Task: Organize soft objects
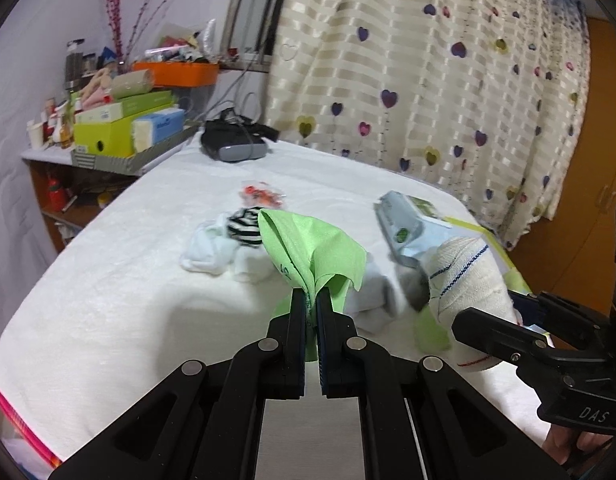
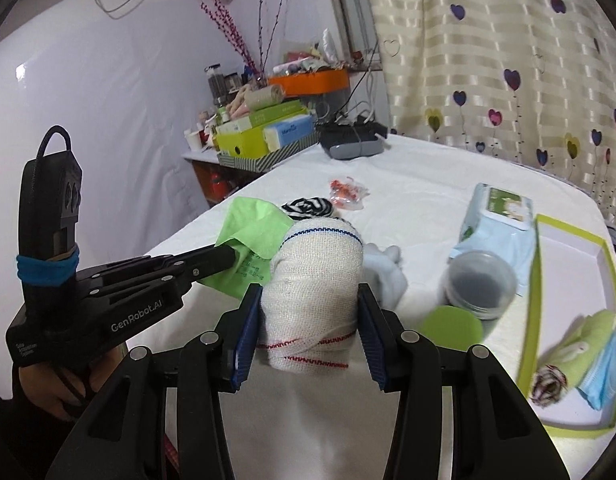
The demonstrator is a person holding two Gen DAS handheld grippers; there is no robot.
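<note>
My left gripper (image 1: pixel 311 298) is shut on a green cloth (image 1: pixel 308 248), which stands up above the white table (image 1: pixel 108 300); from the right wrist view the same gripper (image 2: pixel 232 254) comes in from the left with the cloth (image 2: pixel 252 228). My right gripper (image 2: pixel 309 308) is shut on a rolled white bandage-like cloth (image 2: pixel 313 276) with blue and red stitching, held off the table; this roll (image 1: pixel 463 276) shows at the right of the left wrist view. Pale blue socks (image 1: pixel 204 252) and a black-and-white striped sock (image 1: pixel 246 226) lie behind the green cloth.
A green-rimmed white box (image 2: pixel 571 256) at the right holds rolled cloths (image 2: pixel 575 352). A wipes pack (image 2: pixel 495 228), a jar (image 2: pixel 479 280) with its green lid (image 2: pixel 451 326) beside it, a small red packet (image 2: pixel 347 194) and a dark headset (image 2: pixel 351 142) lie on the table. A cluttered shelf (image 1: pixel 120 128) stands behind.
</note>
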